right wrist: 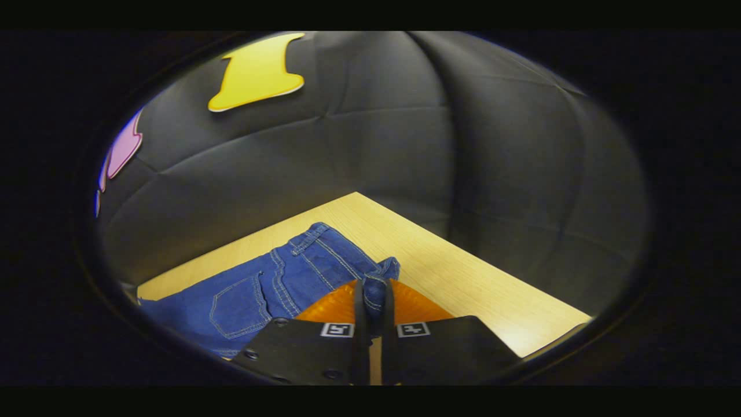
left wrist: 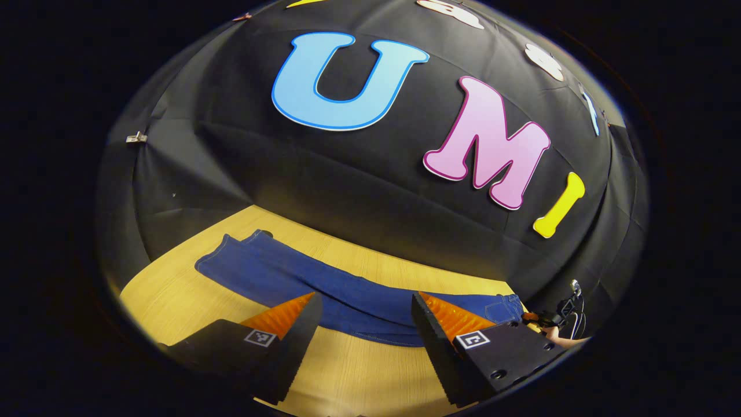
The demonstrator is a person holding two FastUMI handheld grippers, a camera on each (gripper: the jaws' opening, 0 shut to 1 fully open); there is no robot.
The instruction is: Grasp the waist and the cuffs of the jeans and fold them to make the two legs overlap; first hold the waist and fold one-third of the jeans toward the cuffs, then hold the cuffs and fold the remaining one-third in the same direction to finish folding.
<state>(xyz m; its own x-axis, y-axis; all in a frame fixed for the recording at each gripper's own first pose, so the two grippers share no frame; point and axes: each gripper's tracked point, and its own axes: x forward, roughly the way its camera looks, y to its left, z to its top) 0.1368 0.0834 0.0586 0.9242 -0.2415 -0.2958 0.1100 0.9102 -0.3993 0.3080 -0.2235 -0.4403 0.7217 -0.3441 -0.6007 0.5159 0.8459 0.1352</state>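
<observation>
Left gripper view first: the left gripper (left wrist: 365,310) hangs above the wooden table (left wrist: 173,295) with its two fingers spread wide apart and nothing between them, and the jeans (left wrist: 324,289) lie flat on the table just beyond the fingertips. From here the legs run away from the waist toward the far left, where the cuffs (left wrist: 243,246) sit side by side and slightly splayed, so the two legs look not yet stacked one over the other. That open stance makes sense as a readiness pose, I'd say, since the cuffs are this hand's likely target and they lie well apart from it. At the waist end of the jeans, off to the right, part of another gripper and a bit of a hand (left wrist: 558,330) show, though that edge is warped and dim, so what it is doing there can't be made out from this side. Over to the right gripper view: the right gripper (right wrist: 370,289) has its fingers drawn nearly together, with a fold of denim at the waist (right wrist: 382,272) pinched between them and lifted a touch off the table (right wrist: 463,272). The back pocket (right wrist: 237,310) lies flat just to the left of that pinch, and the waistband runs up and away from it. Holding the waist corner gives a firm edge to carry across, which fits the opening fold.
</observation>
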